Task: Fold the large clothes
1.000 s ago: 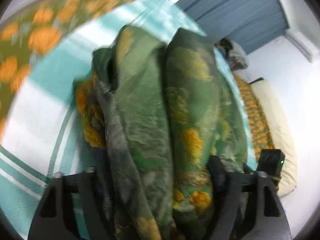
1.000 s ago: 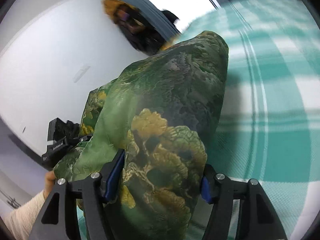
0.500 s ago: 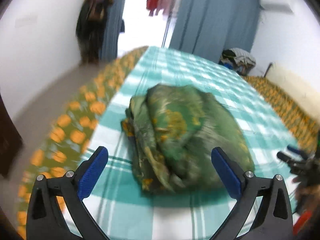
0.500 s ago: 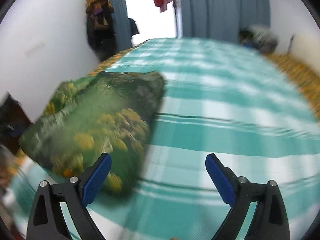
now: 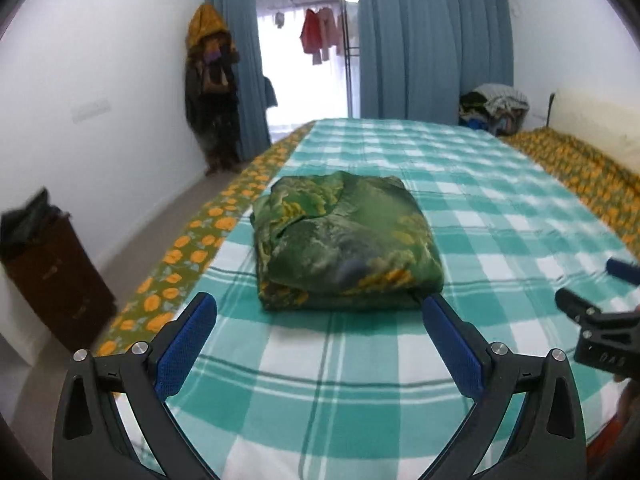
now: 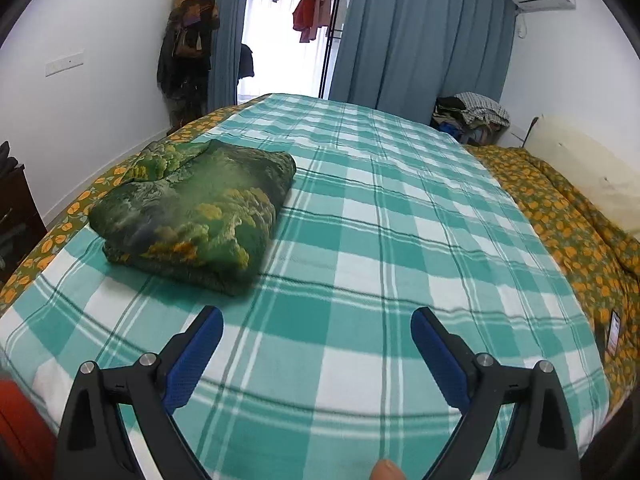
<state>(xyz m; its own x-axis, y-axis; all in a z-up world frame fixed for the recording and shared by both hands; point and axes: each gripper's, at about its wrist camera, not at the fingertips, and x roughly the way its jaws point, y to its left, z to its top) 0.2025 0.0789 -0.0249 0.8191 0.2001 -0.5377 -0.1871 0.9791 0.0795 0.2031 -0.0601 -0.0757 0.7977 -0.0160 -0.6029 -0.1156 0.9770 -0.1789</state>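
A green cloth with yellow flower print (image 5: pixel 344 240) lies folded into a thick bundle on the teal checked bed cover (image 5: pixel 460 184), near the bed's left edge. It also shows in the right wrist view (image 6: pixel 196 208). My left gripper (image 5: pixel 318 312) is open and empty, just short of the bundle's near edge. My right gripper (image 6: pixel 316 328) is open and empty, over the bed cover (image 6: pixel 380 208) to the right of the bundle. The right gripper also shows at the right edge of the left wrist view (image 5: pixel 600 320).
An orange-flowered sheet (image 5: pixel 188 252) runs along the bed's left edge, and also on the right (image 6: pixel 560 208). A dark wooden cabinet (image 5: pixel 52 272) stands left of the bed. Clothes pile (image 6: pixel 472 116) at the far right corner. Blue curtains (image 6: pixel 412 32) frame a balcony door.
Both grippers let go of the folded green cloth, opened and drew back. The bundle now rests on the bed cover.
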